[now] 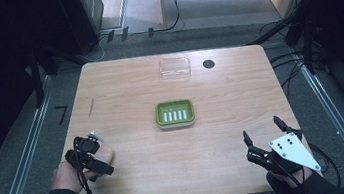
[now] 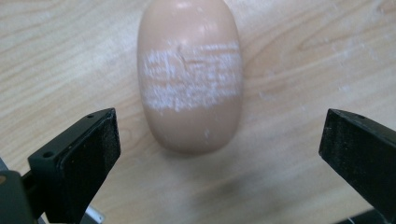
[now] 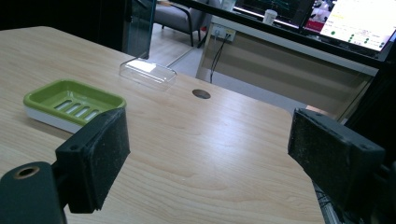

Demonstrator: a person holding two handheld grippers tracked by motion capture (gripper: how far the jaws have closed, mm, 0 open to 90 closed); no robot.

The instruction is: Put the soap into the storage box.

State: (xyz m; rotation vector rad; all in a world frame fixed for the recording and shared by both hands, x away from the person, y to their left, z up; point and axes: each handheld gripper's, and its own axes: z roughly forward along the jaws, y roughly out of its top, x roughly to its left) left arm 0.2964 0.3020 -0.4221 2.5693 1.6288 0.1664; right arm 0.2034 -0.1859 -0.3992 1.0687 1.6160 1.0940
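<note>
While the left gripper (image 1: 97, 146) hangs over the near left part of the wooden table (image 1: 123, 83), its jaws stand wide apart on either side of a peach-coloured bar of soap (image 2: 190, 74), touching nothing. That soap lies flat on the wood just ahead of the jaws, its top scuffed white. At the near right edge, the right gripper (image 1: 263, 132) is likewise spread and empty. A green soap dish (image 1: 175, 113) sits mid-table, with a clear plastic lid (image 1: 175, 69) beyond it.
</note>
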